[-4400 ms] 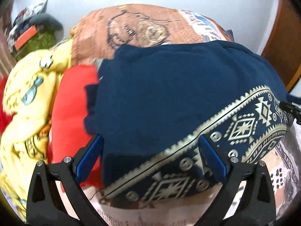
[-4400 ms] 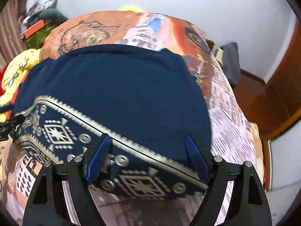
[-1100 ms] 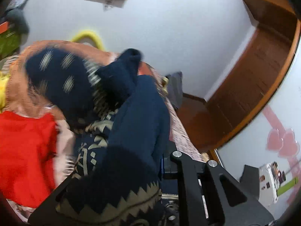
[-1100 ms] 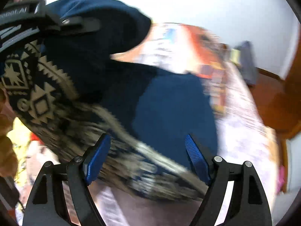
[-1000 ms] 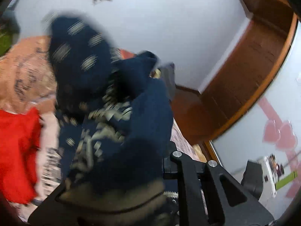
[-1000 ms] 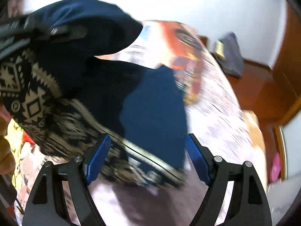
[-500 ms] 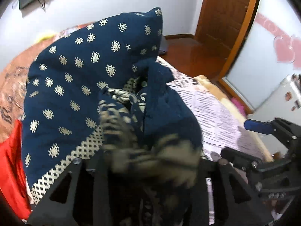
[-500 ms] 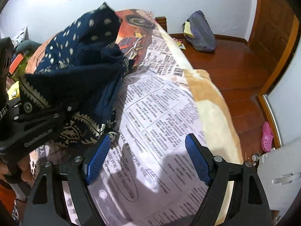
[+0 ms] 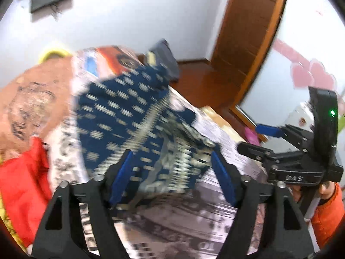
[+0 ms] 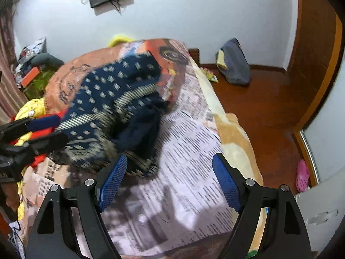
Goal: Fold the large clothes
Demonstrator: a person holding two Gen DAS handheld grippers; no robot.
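A large navy garment with cream dots and patterned borders lies in a crumpled heap on the bed, blurred in both views. My left gripper hovers just in front of its near edge with jaws opening. Its blue pads press on nothing, and the cloth lies beyond them. My right gripper stands open over the newsprint blanket, to the right of the garment, nothing between its fingers. Each gripper shows in the other's view: the right gripper held by a hand in an orange sleeve, the left gripper at the left edge.
A red cloth and yellow garments lie at the bed's left side. On the wooden floor to the right are a dark bag by the wall and a pink slipper. The bed's right edge drops off near my right gripper.
The left gripper, shut on the lifted garment a second ago, has opened and let it go. The garment now lies heaped on the bed. Both grippers have drawn back from it.
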